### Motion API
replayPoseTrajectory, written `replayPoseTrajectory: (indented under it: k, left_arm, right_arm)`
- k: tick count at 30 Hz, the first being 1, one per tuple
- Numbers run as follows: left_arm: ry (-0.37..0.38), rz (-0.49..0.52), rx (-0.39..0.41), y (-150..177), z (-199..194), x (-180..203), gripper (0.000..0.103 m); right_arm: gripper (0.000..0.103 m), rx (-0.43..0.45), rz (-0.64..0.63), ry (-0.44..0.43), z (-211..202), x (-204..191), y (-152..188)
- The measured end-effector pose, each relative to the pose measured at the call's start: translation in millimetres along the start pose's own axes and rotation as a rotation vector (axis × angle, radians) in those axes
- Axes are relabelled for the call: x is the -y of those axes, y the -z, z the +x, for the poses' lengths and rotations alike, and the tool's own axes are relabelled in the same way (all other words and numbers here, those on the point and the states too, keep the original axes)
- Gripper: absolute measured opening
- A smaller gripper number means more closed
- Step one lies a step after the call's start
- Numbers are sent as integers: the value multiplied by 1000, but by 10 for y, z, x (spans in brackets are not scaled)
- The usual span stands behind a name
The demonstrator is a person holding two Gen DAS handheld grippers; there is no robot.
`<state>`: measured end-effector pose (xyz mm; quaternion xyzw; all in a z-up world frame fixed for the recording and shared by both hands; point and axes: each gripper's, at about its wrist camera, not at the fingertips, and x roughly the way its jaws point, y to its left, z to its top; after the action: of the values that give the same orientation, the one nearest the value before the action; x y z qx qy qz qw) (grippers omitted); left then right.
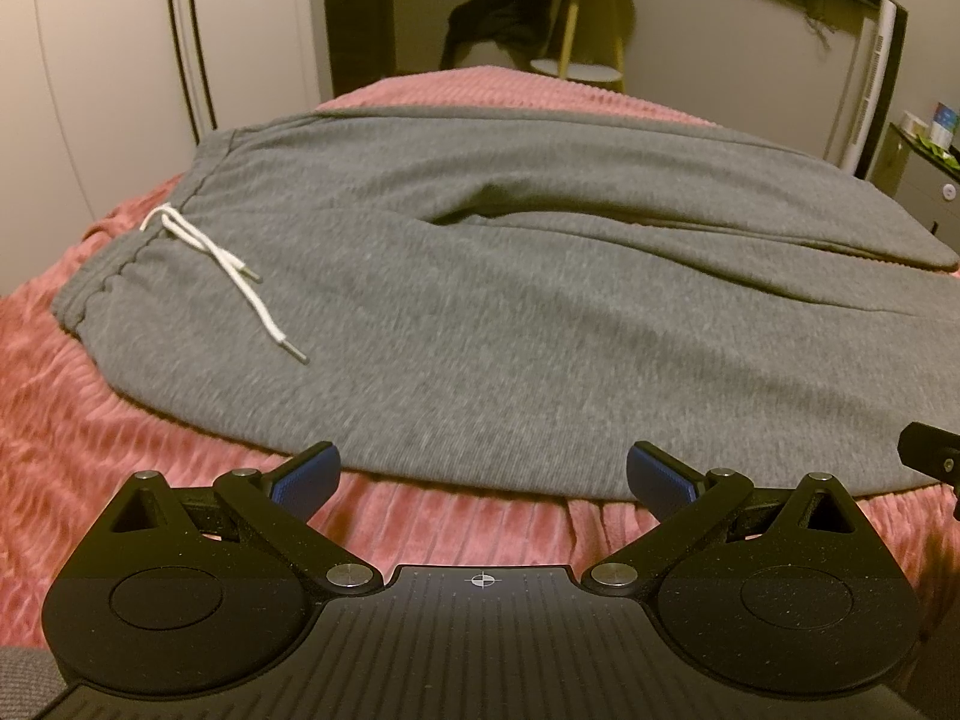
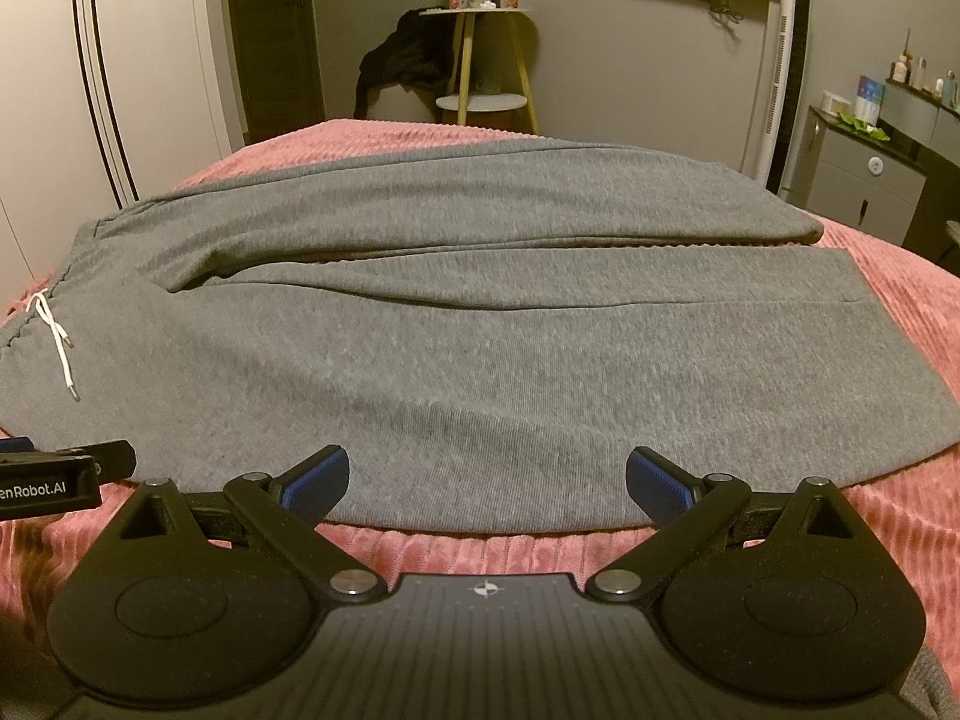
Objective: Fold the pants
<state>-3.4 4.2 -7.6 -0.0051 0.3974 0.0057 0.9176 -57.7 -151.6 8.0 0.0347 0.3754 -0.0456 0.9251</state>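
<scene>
Grey sweatpants point(image 1: 480, 300) lie flat across a pink ribbed blanket point(image 1: 90, 420), waistband to the left with a white drawstring point(image 1: 234, 276), legs side by side to the right. They also show in the right wrist view point(image 2: 480, 348), drawstring point(image 2: 57, 342) at far left, leg cuffs at right. My left gripper point(image 1: 483, 480) is open and empty at the near hem of the pants. My right gripper point(image 2: 486, 480) is open and empty at the near edge of the front leg. The left gripper's tip point(image 2: 66, 468) shows at the left of the right wrist view.
Past the bed's far edge stand a small round wooden table point(image 2: 480, 54) with dark clothing draped beside it, a wardrobe at left point(image 1: 120, 60), and a grey cabinet point(image 2: 864, 180) with small items at right.
</scene>
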Motion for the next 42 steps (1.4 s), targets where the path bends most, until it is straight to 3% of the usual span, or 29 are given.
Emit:
replayPoseTrajectory:
  k: [25,31,37,42]
  left_arm:
    - [-8,6,-8,-63,-30,40,103]
    - [15,3,-27,-123,-45,30,103]
    - [-21,14,-40,-372,35,60,103]
    - [-102,50,78,-892,161,144,103]
  right_arm:
    - [99,-3,10,-22,30,8,2]
    - [99,-20,41,-72,31,84,-47]
    - [99,-108,164,-96,320,320,-196]
    - [99,-181,209,-8,812,575,-437]
